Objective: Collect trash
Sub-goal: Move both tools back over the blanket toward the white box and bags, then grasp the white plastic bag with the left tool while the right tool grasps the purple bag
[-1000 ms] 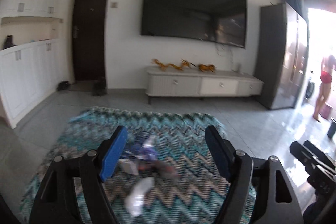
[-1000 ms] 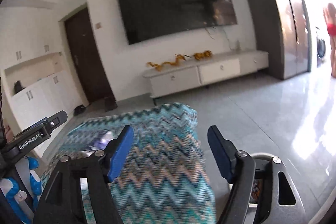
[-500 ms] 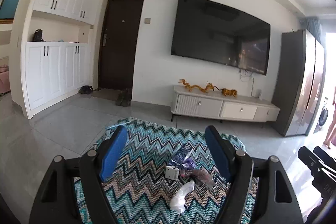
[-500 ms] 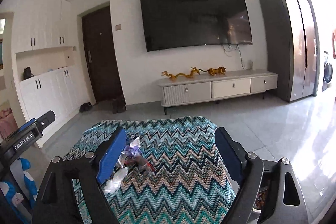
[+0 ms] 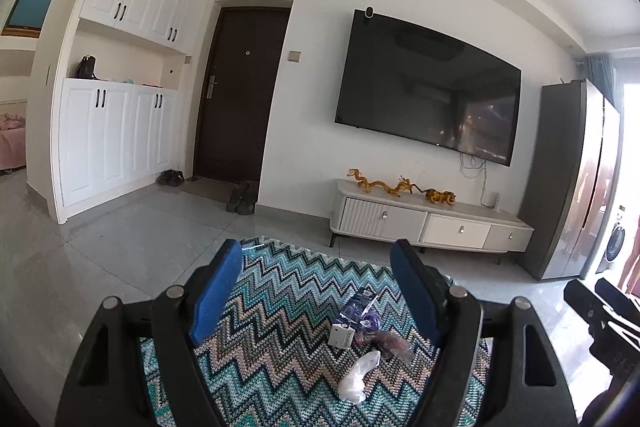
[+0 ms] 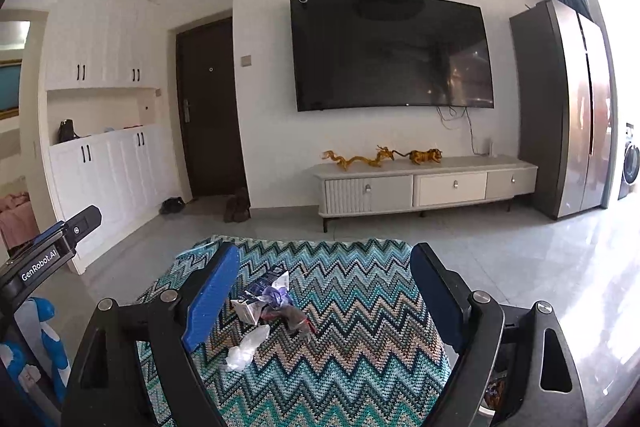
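A small heap of trash lies on a table under a teal zigzag cloth [image 5: 280,291]. In it are a white carton [image 5: 341,335], a dark blue wrapper [image 5: 360,301], a dark reddish wrapper [image 5: 394,341] and a crumpled clear plastic bag [image 5: 358,375]. My left gripper [image 5: 316,267] is open and hovers short of the heap, which shows low between its fingers, towards the right one. My right gripper [image 6: 324,267] is open too, jaws still widening, nothing between them. From there the carton [image 6: 246,309] and bag [image 6: 246,347] lie by its left finger.
Beyond the table is bare tiled floor, then a low TV cabinet [image 6: 424,183] under a wall TV, a tall fridge [image 6: 568,115], a dark door [image 5: 240,95] and white cupboards [image 5: 116,135]. A container with brownish contents [image 6: 496,389] sits low beside the table's right edge. A person's leg [image 5: 632,263] shows far right.
Both views have lifted and steadied, showing more wall and ceiling. In the left wrist view the heap has shifted toward the right finger. The right jaws stand wider apart than before.
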Tool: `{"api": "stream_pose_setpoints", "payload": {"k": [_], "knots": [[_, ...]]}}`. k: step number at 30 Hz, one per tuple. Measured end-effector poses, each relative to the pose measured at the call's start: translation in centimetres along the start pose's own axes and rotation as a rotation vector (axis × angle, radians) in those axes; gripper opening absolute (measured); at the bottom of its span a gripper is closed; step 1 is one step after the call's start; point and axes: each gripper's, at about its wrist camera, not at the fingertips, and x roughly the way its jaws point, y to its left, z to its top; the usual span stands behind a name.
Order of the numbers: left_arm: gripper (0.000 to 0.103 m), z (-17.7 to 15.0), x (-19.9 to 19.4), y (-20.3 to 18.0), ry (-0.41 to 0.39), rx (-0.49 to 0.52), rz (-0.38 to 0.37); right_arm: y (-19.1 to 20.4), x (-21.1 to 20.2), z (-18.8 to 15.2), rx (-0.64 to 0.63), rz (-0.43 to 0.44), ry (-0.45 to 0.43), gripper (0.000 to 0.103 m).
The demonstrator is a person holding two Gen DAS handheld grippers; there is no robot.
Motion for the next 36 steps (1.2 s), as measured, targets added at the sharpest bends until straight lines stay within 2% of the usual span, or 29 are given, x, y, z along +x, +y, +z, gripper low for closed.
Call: {"api": "stream_pose_setpoints", "payload": {"k": [11,18,22,24,30,36], "knots": [[0.078,-1.2,2.6,-0.8,0.074,0.059,0.009,-0.7,1.4,-0.8,0.017,-0.014,0.014,0.09],[0.078,-2.1,6.4,1.3,0.157,0.051,0.022,-2.3,4.7,-2.2,0.054,-0.01,0.071,0.09],[0.077,-3.3,8.6,2.3,0.232,0.052,-0.031,-3.4,6.9,-3.7,0.086,0.004,0.113,0.09],[0.077,-4.4,9.9,2.3,0.283,0.05,-0.095,-3.7,8.2,-4.5,0.096,0.011,0.135,0.09],[0.077,-8.8,13.1,0.2,0.422,0.108,-0.213,-4.9,11.6,-6.6,0.132,0.032,0.199,0.088],[0.075,-12.0,15.3,-2.0,0.524,0.14,-0.307,-5.8,14.1,-8.0,0.155,0.045,0.243,0.086]]}}
